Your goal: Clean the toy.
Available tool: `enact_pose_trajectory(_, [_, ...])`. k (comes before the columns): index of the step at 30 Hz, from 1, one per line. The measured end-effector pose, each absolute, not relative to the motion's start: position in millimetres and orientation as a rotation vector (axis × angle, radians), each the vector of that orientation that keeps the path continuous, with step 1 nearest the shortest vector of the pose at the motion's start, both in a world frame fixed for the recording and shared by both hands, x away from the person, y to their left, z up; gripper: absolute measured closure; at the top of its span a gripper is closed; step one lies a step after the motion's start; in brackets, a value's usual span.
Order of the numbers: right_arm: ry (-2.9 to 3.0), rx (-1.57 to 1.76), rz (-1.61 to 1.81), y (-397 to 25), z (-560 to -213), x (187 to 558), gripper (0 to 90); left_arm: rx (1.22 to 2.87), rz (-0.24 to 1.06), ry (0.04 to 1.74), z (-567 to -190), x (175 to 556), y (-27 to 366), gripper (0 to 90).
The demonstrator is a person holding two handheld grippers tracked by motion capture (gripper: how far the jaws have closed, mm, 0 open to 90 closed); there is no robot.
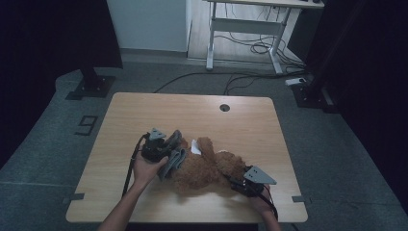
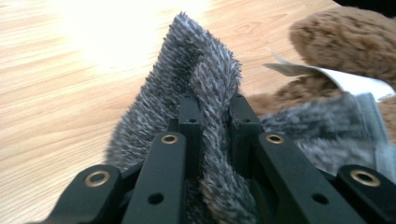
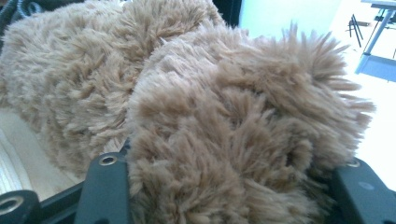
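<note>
Between left tongs [image 2: 212, 109], grey cloth [image 2: 201, 79]

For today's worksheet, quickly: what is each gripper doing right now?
Left gripper: shut on the grey fuzzy cloth.
Right gripper: jaws wide around the brown teddy bear, gripping it.

Light wood-grain table [image 1: 144, 110], round cable hole [image 1: 224, 107] near far edge, bears brown plush bear [image 1: 202, 168] lying with grey fuzzy cloth [image 1: 174, 161] against it.
</note>
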State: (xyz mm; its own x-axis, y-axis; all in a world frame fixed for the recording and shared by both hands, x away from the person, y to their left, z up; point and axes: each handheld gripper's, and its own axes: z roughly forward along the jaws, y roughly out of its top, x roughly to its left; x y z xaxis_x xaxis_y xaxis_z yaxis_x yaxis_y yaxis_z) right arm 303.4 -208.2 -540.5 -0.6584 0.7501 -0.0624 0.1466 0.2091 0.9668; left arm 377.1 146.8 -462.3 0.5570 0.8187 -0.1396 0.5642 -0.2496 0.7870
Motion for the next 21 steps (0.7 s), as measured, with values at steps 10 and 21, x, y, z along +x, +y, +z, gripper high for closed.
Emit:
enact_pose_trajectory(10, [1.948, 0.831, 1.472, -208.7, -540.8, 303.1, 41.5, 1.964, 0.348, 0.861, -416.2, 354.7, 71.3, 78.5])
enact_pose_trajectory(21, [1.95, 0.834, 1.474, -209.3, -541.0, 302.3, 41.4, 2.162, 0.308, 0.694, -441.5, 354.6, -47.0, 78.1])
